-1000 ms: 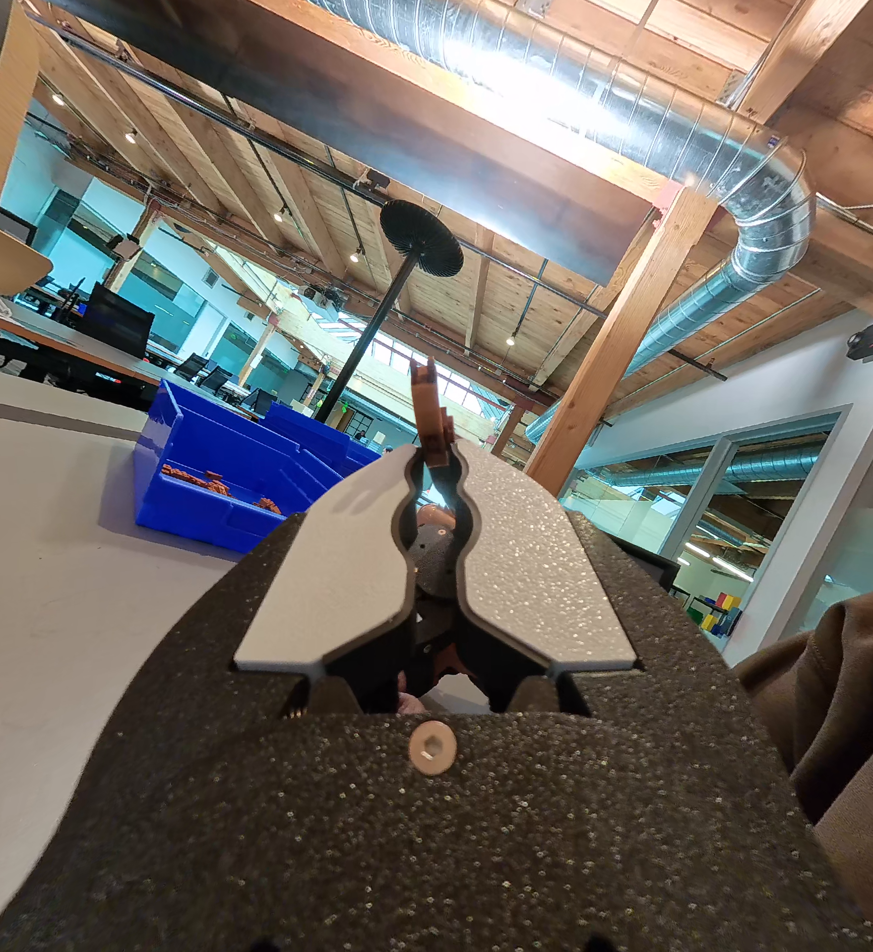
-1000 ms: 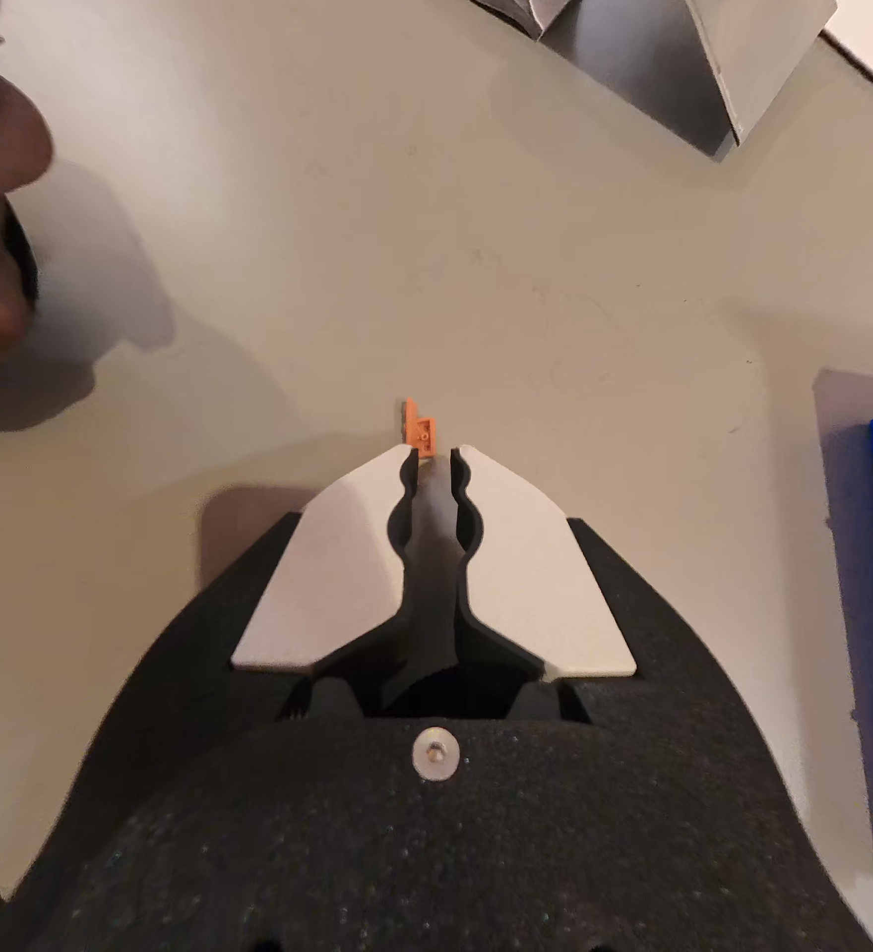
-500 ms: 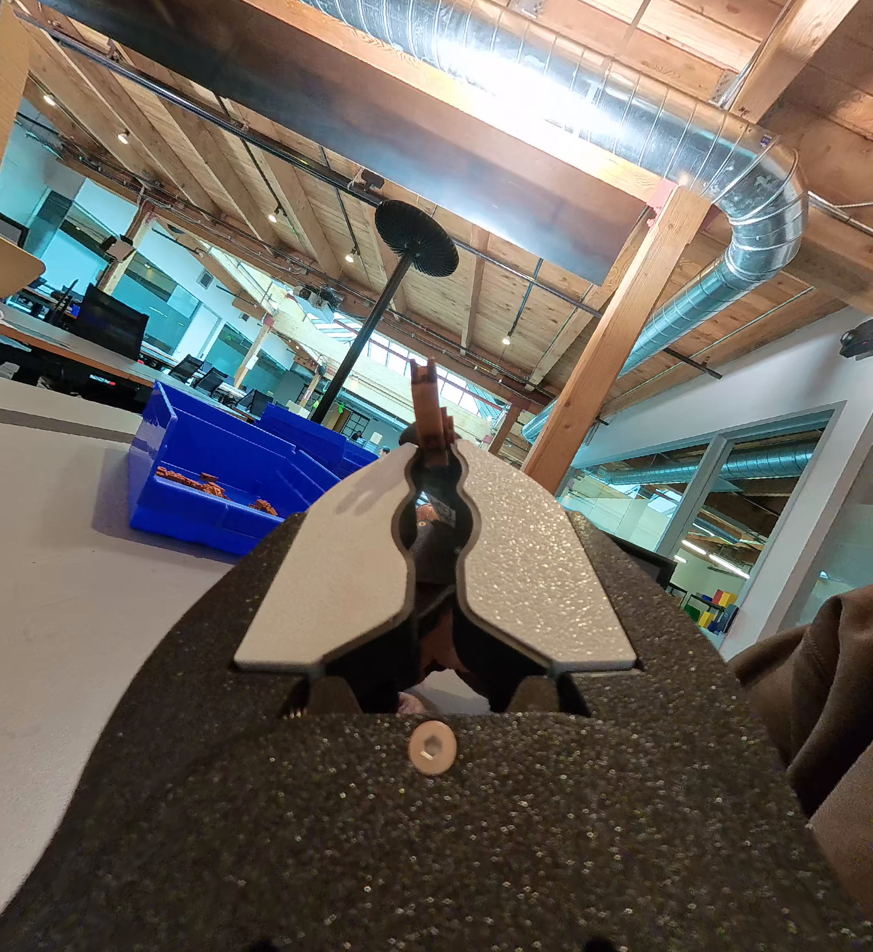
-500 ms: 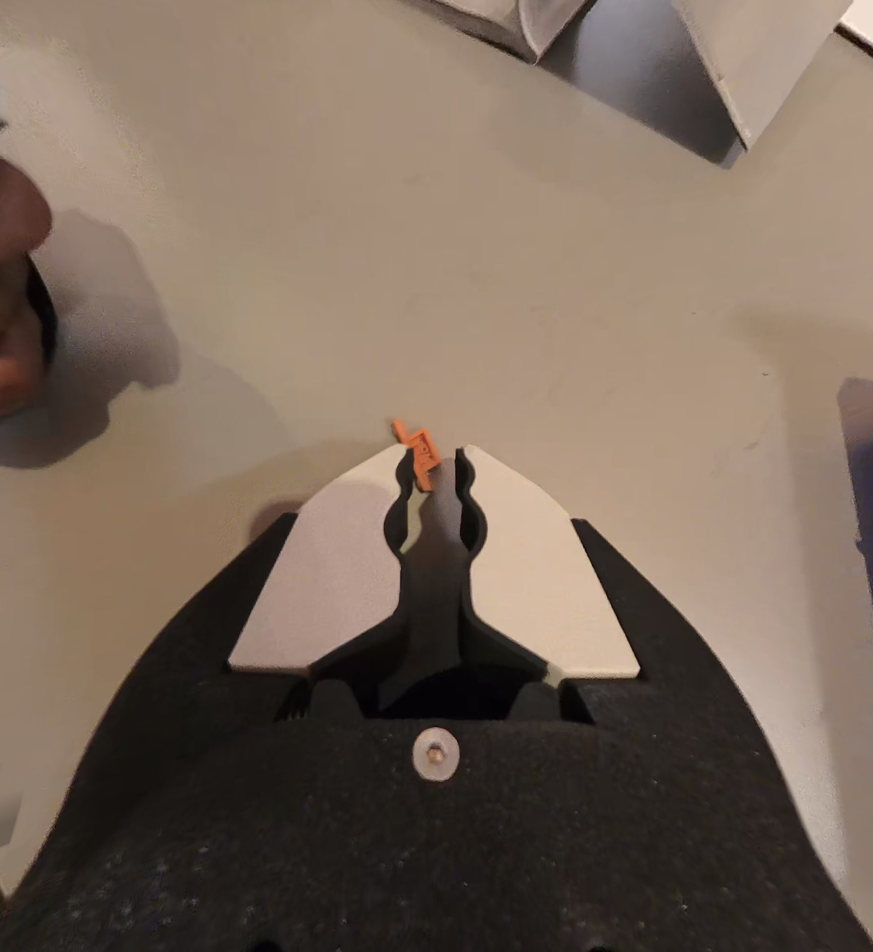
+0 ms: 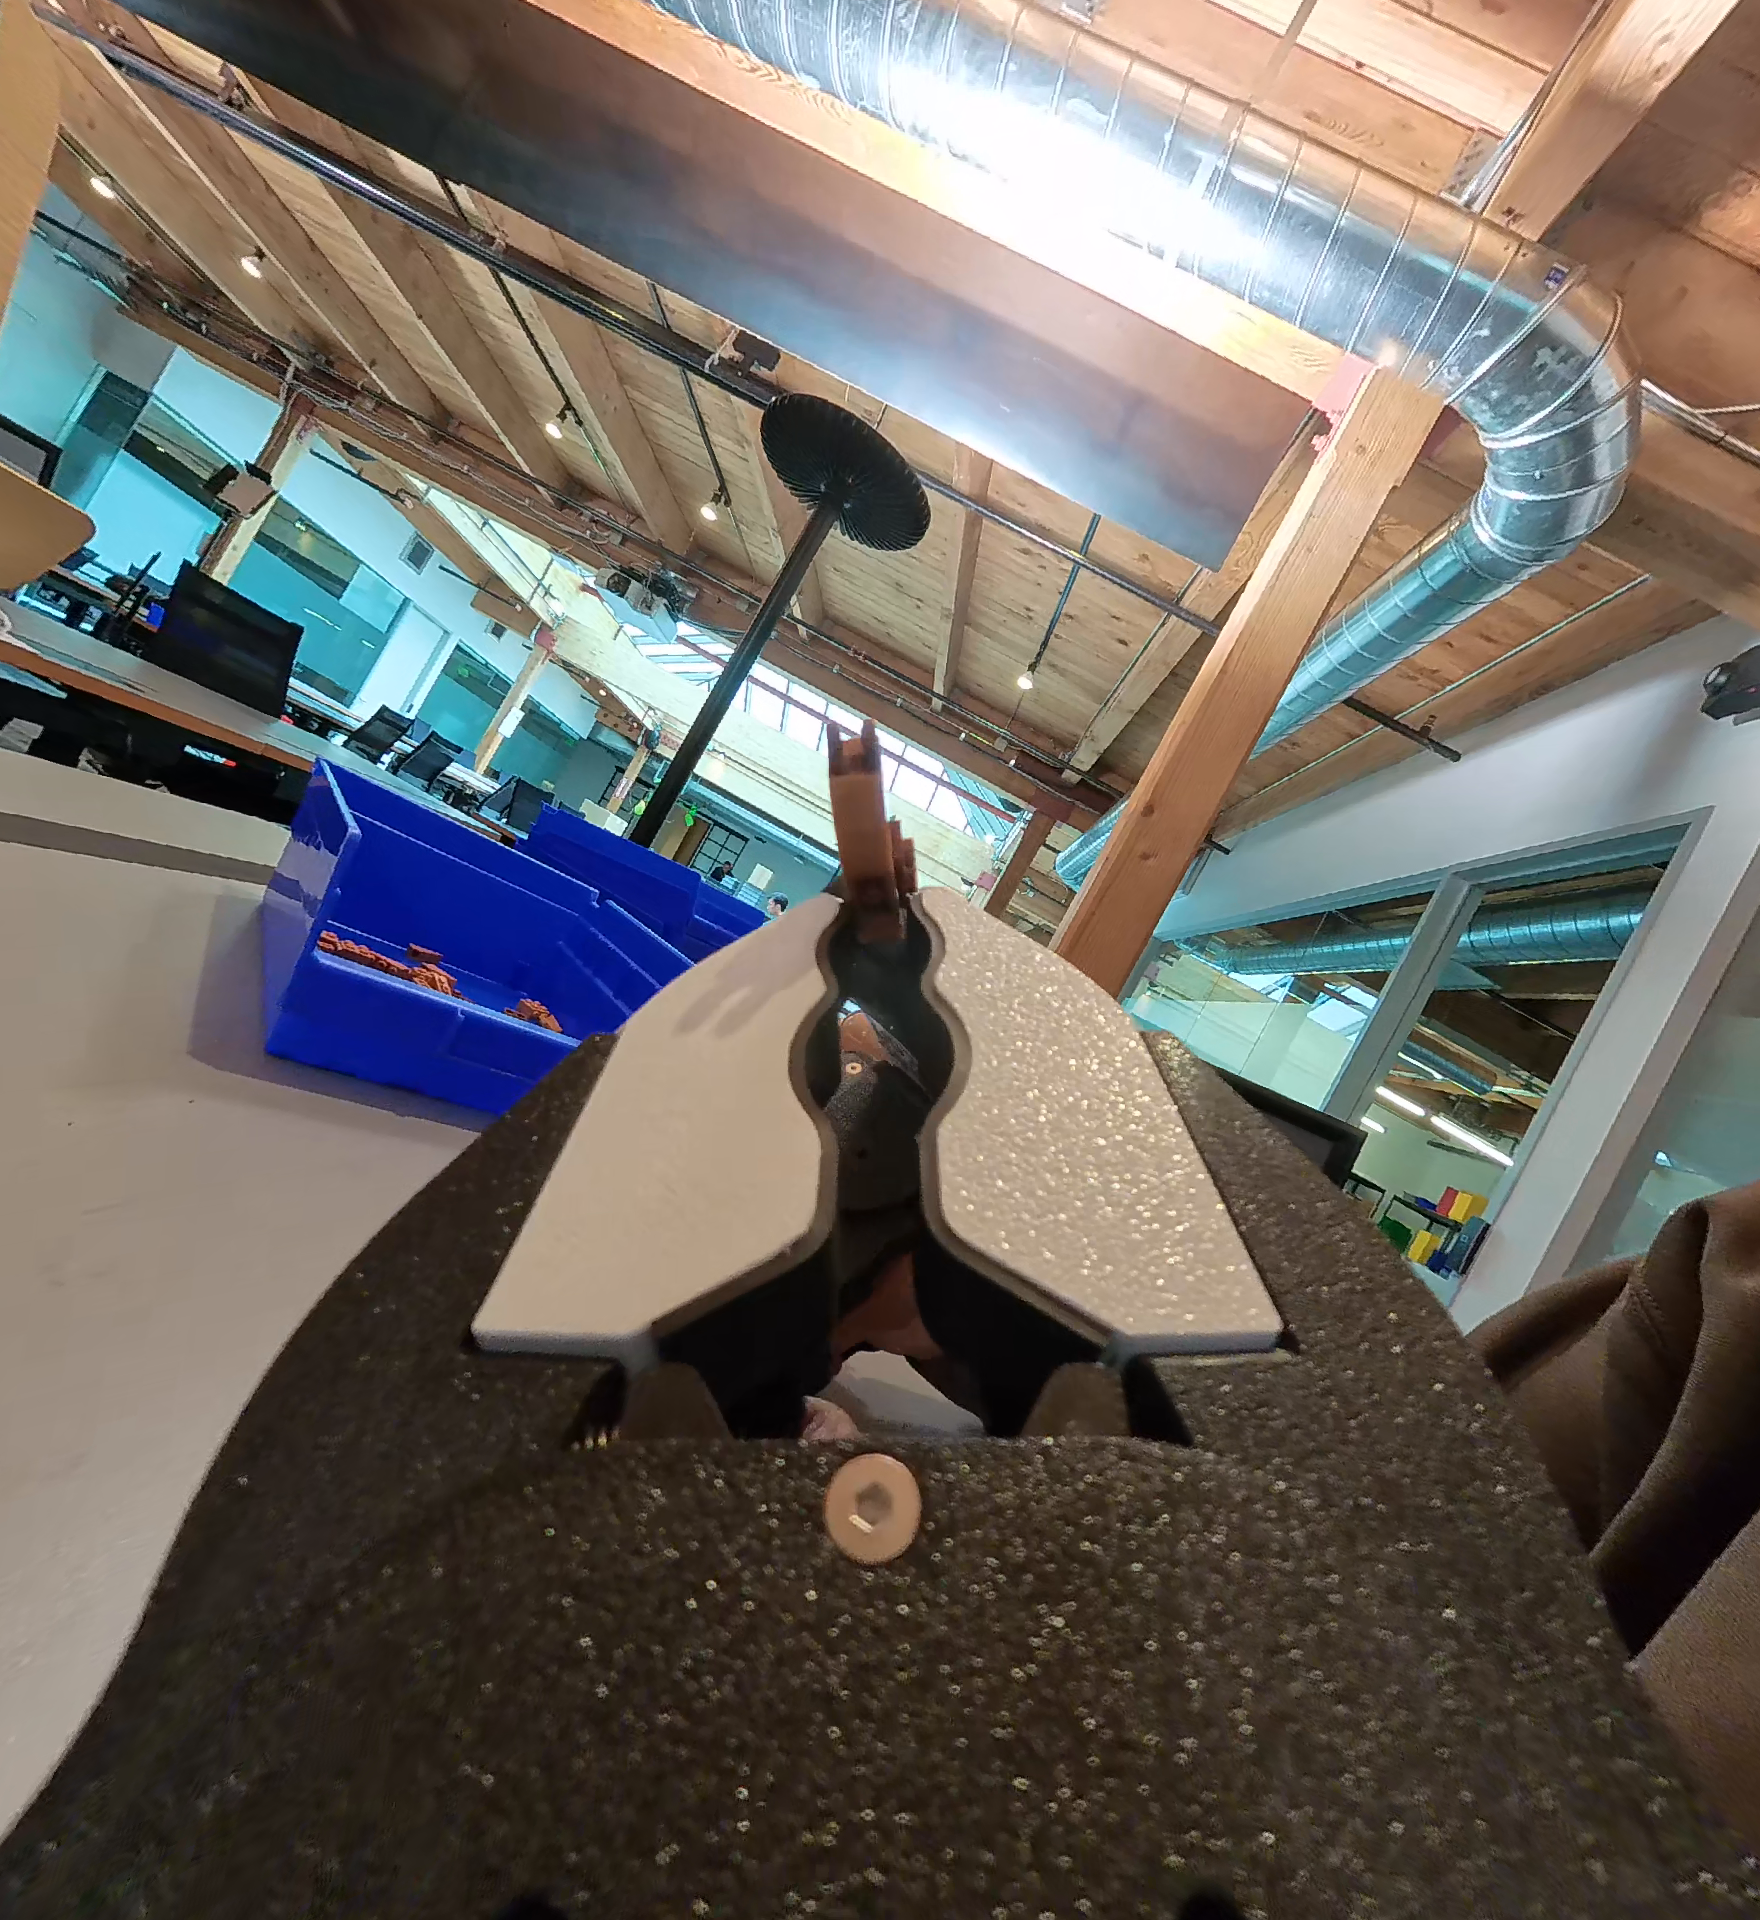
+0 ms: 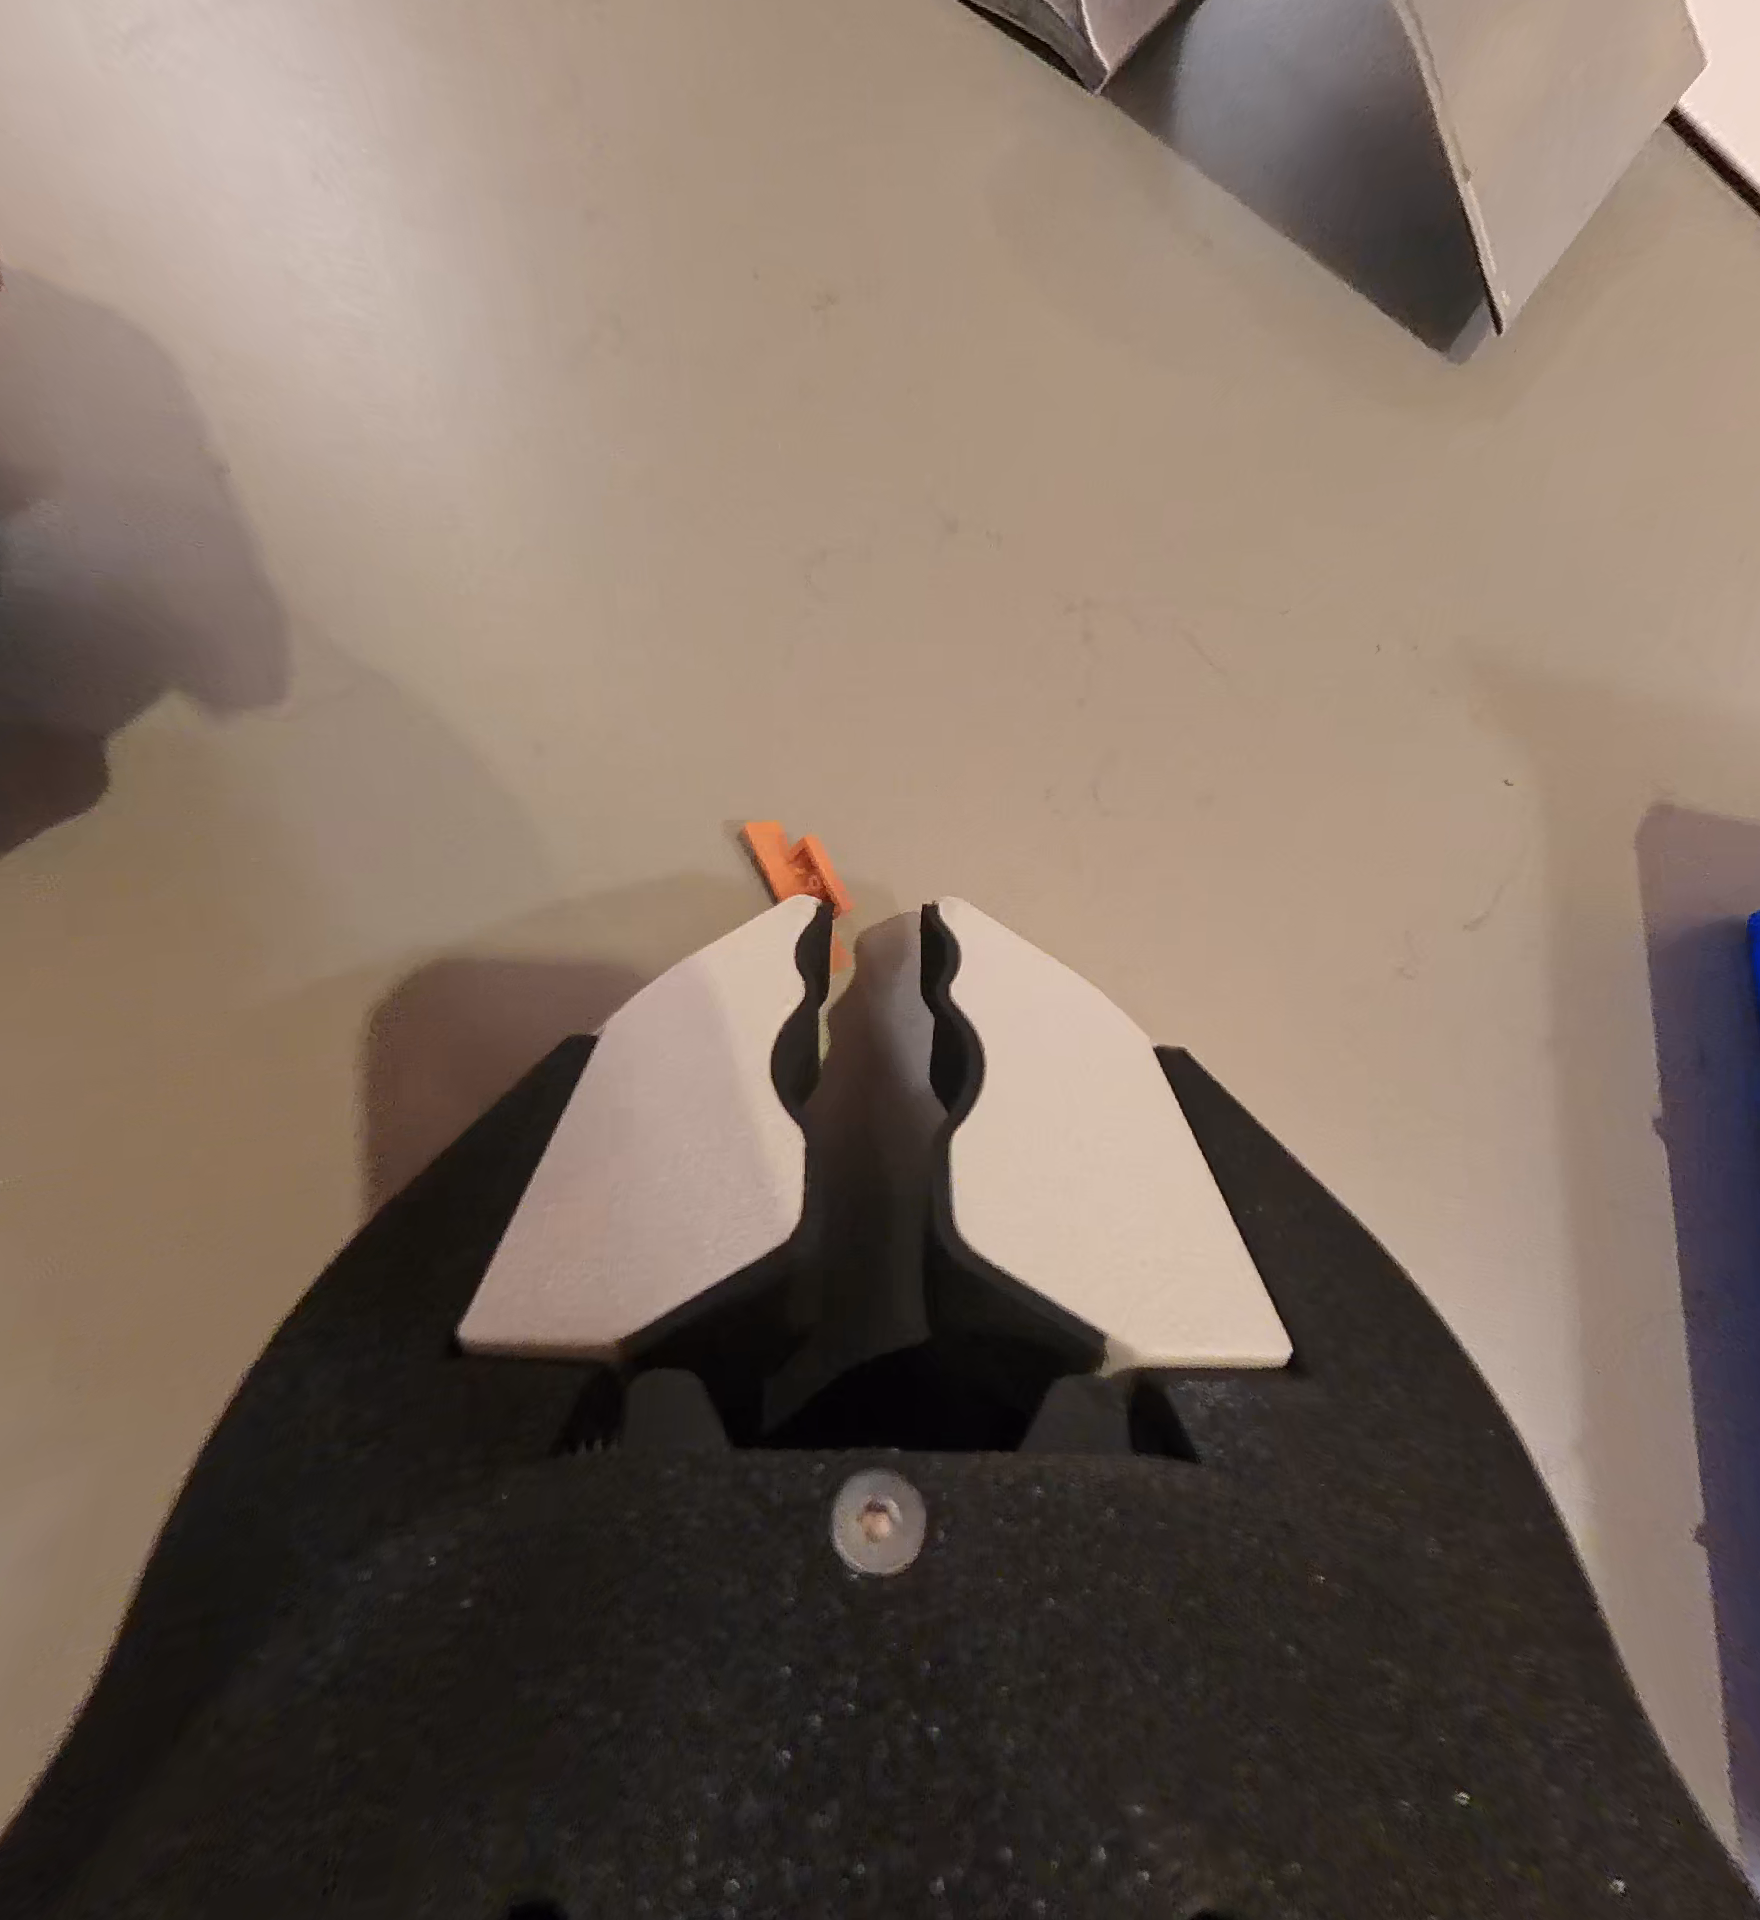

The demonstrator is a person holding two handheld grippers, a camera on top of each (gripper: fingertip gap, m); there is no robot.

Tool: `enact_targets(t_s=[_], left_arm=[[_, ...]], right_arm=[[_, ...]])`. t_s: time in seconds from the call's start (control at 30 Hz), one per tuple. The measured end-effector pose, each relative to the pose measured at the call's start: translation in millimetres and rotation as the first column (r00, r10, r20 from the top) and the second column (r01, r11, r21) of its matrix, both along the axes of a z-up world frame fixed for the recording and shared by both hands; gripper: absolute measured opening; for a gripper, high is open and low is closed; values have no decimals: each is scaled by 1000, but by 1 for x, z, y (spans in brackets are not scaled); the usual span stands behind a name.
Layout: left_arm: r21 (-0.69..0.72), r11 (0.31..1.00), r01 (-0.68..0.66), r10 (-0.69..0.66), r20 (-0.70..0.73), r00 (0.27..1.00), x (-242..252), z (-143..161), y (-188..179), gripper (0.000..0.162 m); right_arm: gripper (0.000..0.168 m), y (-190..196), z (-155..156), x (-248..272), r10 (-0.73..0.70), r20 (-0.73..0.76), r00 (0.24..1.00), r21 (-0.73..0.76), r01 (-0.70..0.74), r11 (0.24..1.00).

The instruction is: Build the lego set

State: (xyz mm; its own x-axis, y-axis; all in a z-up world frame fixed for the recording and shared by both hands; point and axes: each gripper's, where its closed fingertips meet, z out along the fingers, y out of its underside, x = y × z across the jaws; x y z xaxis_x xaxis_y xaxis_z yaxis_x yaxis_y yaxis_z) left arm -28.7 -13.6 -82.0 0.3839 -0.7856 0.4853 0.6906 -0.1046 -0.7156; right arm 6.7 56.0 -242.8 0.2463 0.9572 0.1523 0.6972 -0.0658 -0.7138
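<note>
Right hand-held gripper [image 6: 871,914] jaws parted wider; orange piece [image 6: 798,868] now tilted at left fingertip, long axis diagonal, loose. Left hand-held gripper [image 5: 876,909] clamps brown assembly [image 5: 865,821] upright.

Each gripper, the left gripper [image 5: 878,906] and the right gripper [image 6: 871,914], has two pale grey fingers [image 5: 689,1132] with wavy black inner edges, a black speckled foam body and one silver screw [image 5: 872,1521]. The person wears a brown sleeve [image 5: 1707,1382].
</note>
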Motion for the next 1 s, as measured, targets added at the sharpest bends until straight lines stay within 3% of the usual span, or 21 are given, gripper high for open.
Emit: enact_targets(t_s=[0.6,0.7,0.87,1.0], left_arm=[[2,1000,11,-11,-12,1000,3,-1,-1,10],[8,1000,17,-17,-3,1000,3,0,-2,10],[11,1000,23,-23,-9,1000,5,0,-3,10],[15,1000,19,-19,-38,999,9,-1,-3,9]], right_arm=[[3,-9,5,-5,105,20,994,156,-107,982],[3,-4,33,-5,95,-58,994,221,-80,972],[3,-16,118,-8,134,-249,959,260,-67,963],[3,-30,165,-19,190,-262,946,294,-109,949]])
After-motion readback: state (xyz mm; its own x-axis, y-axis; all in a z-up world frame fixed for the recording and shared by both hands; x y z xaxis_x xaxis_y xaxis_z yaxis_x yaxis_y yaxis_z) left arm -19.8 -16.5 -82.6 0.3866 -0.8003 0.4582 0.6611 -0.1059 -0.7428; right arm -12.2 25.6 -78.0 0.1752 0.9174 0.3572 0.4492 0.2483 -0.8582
